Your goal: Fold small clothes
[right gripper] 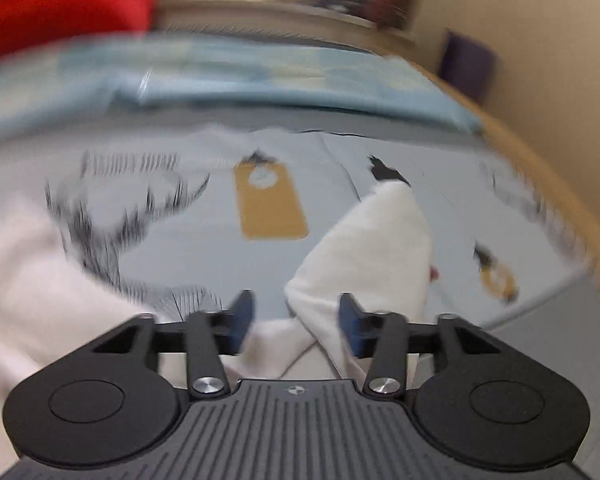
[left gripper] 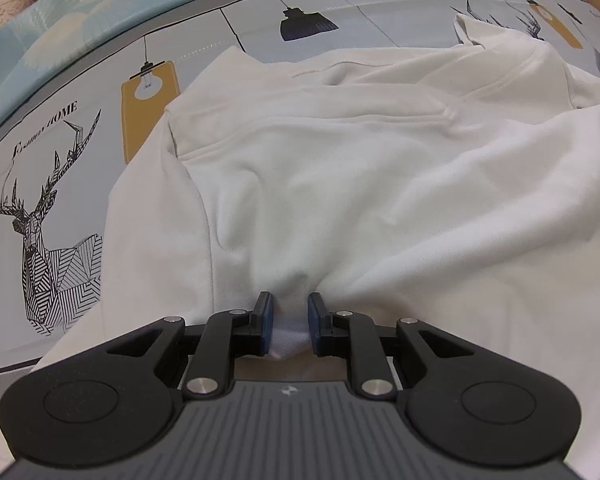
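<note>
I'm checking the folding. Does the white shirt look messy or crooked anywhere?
Yes. The white shirt lies rumpled on the bedsheet, bunched where the left gripper pinches it. One sleeve sticks out alone near the open right gripper.

A home bedroom: printed bedsheet [left gripper: 100,80] (deer, lamps), blue blanket [right gripper: 260,80].

Right wrist view smeared by motion: my right gripper [right gripper: 296,320] pads soft, deer print [right gripper: 112,216] streaked, red item [right gripper: 60,12] unidentifiable. White garment [left gripper: 340,184] cut off at left view's right edge; its pinched fold hidden under my left gripper [left gripper: 290,322].
</note>
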Available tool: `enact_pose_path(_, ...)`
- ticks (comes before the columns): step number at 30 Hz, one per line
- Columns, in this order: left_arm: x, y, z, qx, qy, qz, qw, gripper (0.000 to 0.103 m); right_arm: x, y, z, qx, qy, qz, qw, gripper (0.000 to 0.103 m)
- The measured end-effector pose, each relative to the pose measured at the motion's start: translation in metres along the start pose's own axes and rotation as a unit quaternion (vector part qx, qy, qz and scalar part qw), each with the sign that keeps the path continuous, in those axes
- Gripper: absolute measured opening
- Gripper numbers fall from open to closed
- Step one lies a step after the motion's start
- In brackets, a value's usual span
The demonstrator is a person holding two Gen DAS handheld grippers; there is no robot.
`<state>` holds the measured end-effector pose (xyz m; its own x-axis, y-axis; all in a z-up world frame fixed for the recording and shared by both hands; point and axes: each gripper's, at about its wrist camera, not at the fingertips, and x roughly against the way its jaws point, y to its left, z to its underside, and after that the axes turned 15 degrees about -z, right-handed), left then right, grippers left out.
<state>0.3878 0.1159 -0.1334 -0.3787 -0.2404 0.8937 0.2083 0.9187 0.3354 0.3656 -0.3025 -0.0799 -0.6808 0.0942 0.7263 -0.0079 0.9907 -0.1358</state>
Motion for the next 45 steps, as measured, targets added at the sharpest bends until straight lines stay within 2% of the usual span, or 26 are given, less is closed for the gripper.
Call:
enact_pose_path(2,0.001,-0.002,0.0,-0.007,-0.001,-0.003,1.0,0.021,-0.015,0.012,0.002,0.056,0.021,0.046,0.997,0.043)
enact_pose_path(3,0.001,-0.003,0.0,-0.01,-0.002,-0.004,0.9999,0.021,-0.021,0.011,0.002,0.063,0.026,0.057,0.996,0.03)
enact_pose_path(5,0.0,-0.003,-0.002,-0.011,-0.001,-0.004,0.9999,0.021,-0.025,0.002,-0.001,0.043,0.033,0.061,0.997,0.018)
enact_pose_path(6,0.0,-0.003,-0.003,-0.012,-0.001,-0.004,0.9999,0.021,-0.025,-0.004,-0.004,0.023,0.031,0.06,0.997,0.005)
enact_pose_path(8,-0.001,-0.004,-0.004,-0.014,-0.002,-0.004,0.9999,0.021,-0.02,-0.018,-0.011,-0.02,0.005,0.062,0.998,0.004)
enact_pose_path(9,-0.001,-0.004,-0.004,-0.015,-0.002,-0.005,0.9999,0.021,-0.005,-0.03,-0.016,-0.064,-0.047,0.059,0.995,0.004)
enact_pose_path(11,0.0,-0.004,-0.004,-0.015,-0.003,-0.005,0.9999,0.021,0.037,-0.057,-0.021,-0.157,-0.186,0.038,0.969,0.004)
enact_pose_path(12,0.0,-0.004,-0.004,-0.016,-0.003,-0.006,0.9999,0.021,0.059,-0.074,-0.018,-0.211,-0.25,0.044,0.944,0.004)
enact_pose_path(13,0.0,-0.004,-0.003,-0.016,-0.004,-0.007,0.9998,0.021,0.069,-0.089,-0.013,-0.257,-0.279,0.063,0.923,0.004)
enact_pose_path(15,0.0,-0.005,-0.003,-0.016,-0.005,-0.008,0.9998,0.021,0.071,-0.119,0.005,-0.354,-0.267,0.113,0.889,0.004)
enact_pose_path(18,0.0,-0.005,-0.003,-0.014,-0.002,-0.008,0.9999,0.021,0.04,-0.161,0.046,-0.492,-0.148,0.128,0.848,0.005)
enact_pose_path(20,0.001,-0.006,-0.004,-0.015,-0.002,-0.011,0.9998,0.021,0.018,-0.174,0.067,-0.538,-0.08,0.123,0.83,0.01)
enact_pose_path(21,0.001,-0.007,-0.004,-0.016,-0.002,-0.013,0.9998,0.021,0.015,-0.177,0.073,-0.547,-0.081,0.111,0.826,0.009)
enact_pose_path(25,0.001,-0.009,-0.005,-0.019,-0.003,-0.016,0.9997,0.021,0.017,-0.185,0.065,-0.527,-0.109,0.103,0.836,0.017)
enact_pose_path(26,0.0,-0.008,-0.005,-0.019,-0.003,-0.015,0.9997,0.021,0.016,-0.188,0.068,-0.531,-0.111,0.098,0.834,0.015)
enact_pose_path(27,0.0,-0.008,-0.005,-0.018,-0.002,-0.015,0.9997,0.021,0.016,-0.193,0.069,-0.534,-0.111,0.09,0.833,0.004)
enact_pose_path(28,0.0,-0.008,-0.005,-0.018,-0.002,-0.014,0.9997,0.021,0.014,-0.195,0.069,-0.533,-0.115,0.085,0.834,0.003)
enact_pose_path(32,0.001,-0.006,-0.005,-0.015,-0.004,-0.01,0.9998,0.021,0.036,-0.202,0.067,-0.503,-0.181,0.139,0.834,0.003)
enact_pose_path(35,0.001,-0.001,-0.006,-0.01,-0.002,-0.002,0.9999,0.022,0.02,-0.215,0.08,-0.546,-0.09,0.17,0.815,0.008)
enact_pose_path(36,0.001,0.003,-0.006,-0.003,0.0,0.007,1.0,0.024,0.019,-0.213,0.081,-0.542,-0.083,0.177,0.818,0.01)
enact_pose_path(38,0.003,0.017,-0.009,0.032,-0.003,0.025,0.9992,0.028,0.026,-0.2,0.062,-0.49,-0.061,0.239,0.836,0.017)
enact_pose_path(40,0.01,0.037,-0.013,0.082,-0.028,0.039,0.9955,0.028,0.04,-0.18,0.04,-0.433,-0.087,0.293,0.848,0.022)
enact_pose_path(41,0.013,0.047,-0.015,0.109,-0.043,0.045,0.9921,0.028,0.048,-0.169,0.03,-0.416,-0.109,0.294,0.854,0.026)
enact_pose_path(43,0.019,0.064,-0.017,0.158,-0.076,0.05,0.9832,0.028,0.059,-0.14,0.006,-0.377,-0.155,0.248,0.879,0.027)
enact_pose_path(44,0.019,0.07,-0.017,0.178,-0.09,0.048,0.9788,0.028,0.061,-0.124,-0.004,-0.358,-0.173,0.206,0.894,0.027)
enact_pose_path(45,0.018,0.073,-0.02,0.19,-0.095,0.041,0.9763,0.028,0.059,-0.104,-0.015,-0.335,-0.183,0.128,0.915,0.027)
